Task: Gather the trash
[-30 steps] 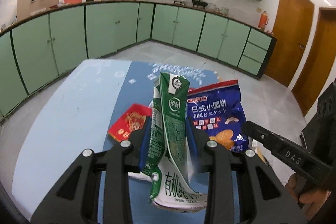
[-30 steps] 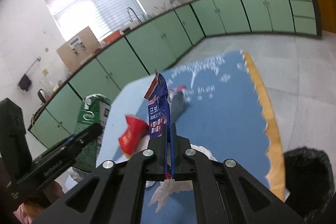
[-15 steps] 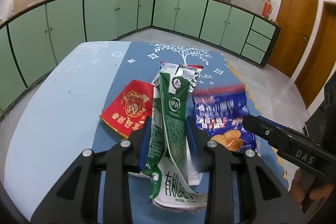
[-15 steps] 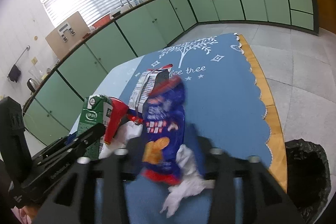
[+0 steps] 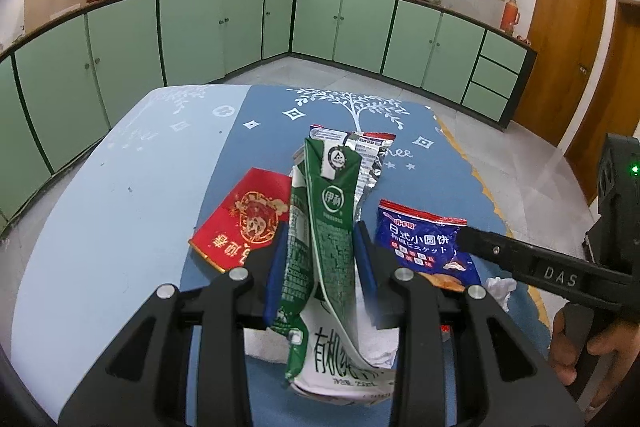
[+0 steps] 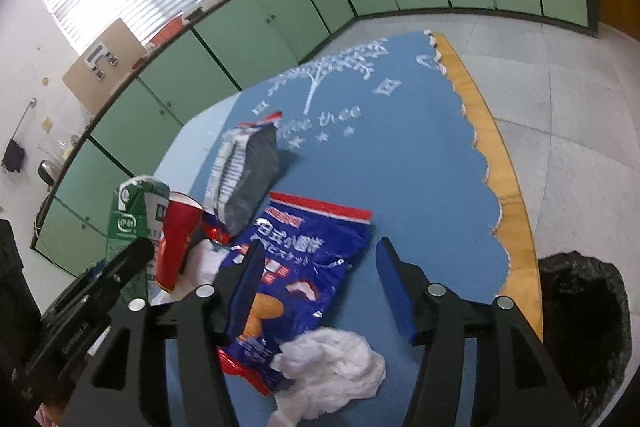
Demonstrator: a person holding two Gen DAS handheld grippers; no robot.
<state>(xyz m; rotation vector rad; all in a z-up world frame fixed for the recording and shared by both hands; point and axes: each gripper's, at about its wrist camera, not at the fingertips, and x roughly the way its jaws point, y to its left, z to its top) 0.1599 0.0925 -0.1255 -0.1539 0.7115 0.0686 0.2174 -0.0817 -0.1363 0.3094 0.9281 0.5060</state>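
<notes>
So the left tongs [image 5: 318, 267] are pinching the crushed green milk carton [image 5: 326, 227] between the blue pads [image 5: 275, 275]. The carton's long axis runs along the fingers, gabled top pointing away from the camera toward the far cabinets, its flattened white bottom end hanging back toward the tongs' body. It's held up above the bench [image 5: 112, 187], upright-ish and leaning a little to the left at the top.

The right tongs [image 6: 320, 287] are spread wide, nothing gripped. The blue biscuit bag [image 6: 304, 267] lies flat on the blue mat [image 6: 400, 155] between and just under the spread fingers, long axis running away from the camera, red-striped top edge at the far end. The left finger overlaps its left edge; can't tell if it's actually touching. From the left wrist camera the right tongs come in from the right edge, low and nearly level, tip over the bag's right side, with the person's right hand [image 5: 568, 351] behind them.

Other stuff: a crumpled white tissue [image 6: 328, 367] sits just at the bag's near end, a silver wrapper [image 6: 244, 175] lies beyond the bag, pointing away too, and a red packet [image 5: 244, 223] sits left of the carton. A black bin bag [image 6: 580, 311] stands on the floor off the bench's right side.
</notes>
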